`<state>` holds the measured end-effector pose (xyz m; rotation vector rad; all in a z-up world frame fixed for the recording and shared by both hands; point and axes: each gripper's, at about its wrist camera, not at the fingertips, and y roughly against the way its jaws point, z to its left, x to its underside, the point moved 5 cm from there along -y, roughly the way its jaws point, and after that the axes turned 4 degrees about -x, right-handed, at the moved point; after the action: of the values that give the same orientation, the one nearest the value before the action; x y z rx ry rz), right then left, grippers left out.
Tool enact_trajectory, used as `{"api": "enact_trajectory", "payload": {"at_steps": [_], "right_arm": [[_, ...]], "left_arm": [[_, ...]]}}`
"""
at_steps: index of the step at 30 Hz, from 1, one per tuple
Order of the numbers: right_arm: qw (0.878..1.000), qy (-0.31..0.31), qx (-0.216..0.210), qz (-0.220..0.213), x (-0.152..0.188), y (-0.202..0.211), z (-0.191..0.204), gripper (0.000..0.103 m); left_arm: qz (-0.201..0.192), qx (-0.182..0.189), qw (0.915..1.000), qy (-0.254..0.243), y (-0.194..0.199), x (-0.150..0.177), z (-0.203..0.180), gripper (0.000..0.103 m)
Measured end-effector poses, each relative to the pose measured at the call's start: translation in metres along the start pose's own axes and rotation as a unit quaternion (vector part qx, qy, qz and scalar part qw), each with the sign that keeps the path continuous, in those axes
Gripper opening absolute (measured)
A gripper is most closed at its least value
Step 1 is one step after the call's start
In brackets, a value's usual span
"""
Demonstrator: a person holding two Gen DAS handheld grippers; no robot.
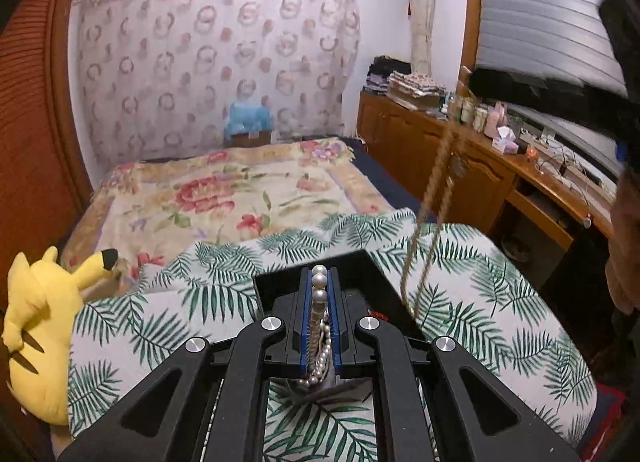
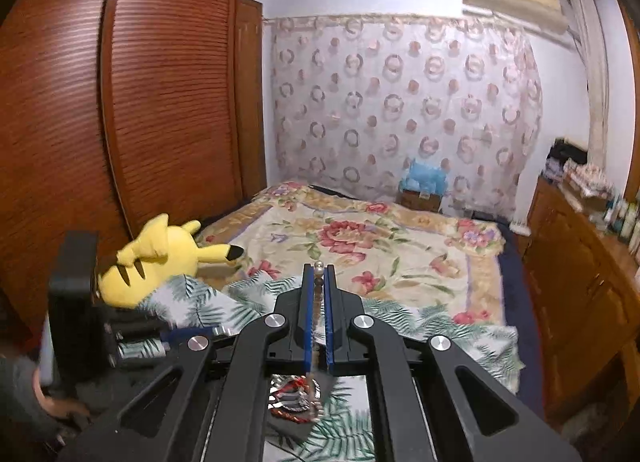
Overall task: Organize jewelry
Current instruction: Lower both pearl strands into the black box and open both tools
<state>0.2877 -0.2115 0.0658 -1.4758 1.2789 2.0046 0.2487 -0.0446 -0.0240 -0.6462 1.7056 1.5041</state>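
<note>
Plainly, no writing reads; each tool [image 1: 319, 294] [image 2: 319, 294] pinches a necklace [image 1: 319, 326] [image 2: 318, 282].

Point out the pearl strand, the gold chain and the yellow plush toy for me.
pearl strand [image 1: 319, 282]: left wrist view, on a large pearl clamped in the left gripper.
gold chain [image 1: 436, 178]: left wrist view, on its hanging, blurred upper stretch.
yellow plush toy [image 2: 160, 254]: right wrist view, on its body.

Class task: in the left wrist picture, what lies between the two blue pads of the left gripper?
In the left wrist view, a pearl necklace lies pinched between the blue pads of the left gripper, its strands hanging below.
</note>
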Motion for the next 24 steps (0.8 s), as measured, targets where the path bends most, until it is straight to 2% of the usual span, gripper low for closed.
{"api": "enact_trajectory", "payload": {"at_steps": [5,11,15,19,22,24], "right_arm": [[1.0,-0.004,0.006,0.014,-0.004,-0.024,-0.001,0.005],[1.0,-0.002,0.011,-0.017,-0.028,-0.01,0.001,0.005],[1.0,0.003,0.015,-0.019,-0.036,-0.01,0.002,0.005],[1.0,0.004,0.011,-0.001,-0.024,-0.021,0.003,0.005],[1.0,0.005,0.009,0.025,-0.001,-0.038,0.006,0.005],[0.999,0.005,0.008,0.044,0.015,-0.05,0.006,0.006]], "left_arm": [[0.01,0.003,0.9999,0.002,-0.008,0.01,-0.001,0.007],[0.022,0.003,0.9998,0.002,-0.016,0.02,0.0,0.007],[0.028,0.003,0.9996,0.005,-0.021,0.026,0.0,0.007],[0.035,0.002,0.9994,0.002,-0.024,0.031,0.0,0.007],[0.036,0.002,0.9994,0.001,-0.022,0.035,0.0,0.008],[0.037,0.002,0.9993,0.003,-0.02,0.04,0.001,0.014]]}}
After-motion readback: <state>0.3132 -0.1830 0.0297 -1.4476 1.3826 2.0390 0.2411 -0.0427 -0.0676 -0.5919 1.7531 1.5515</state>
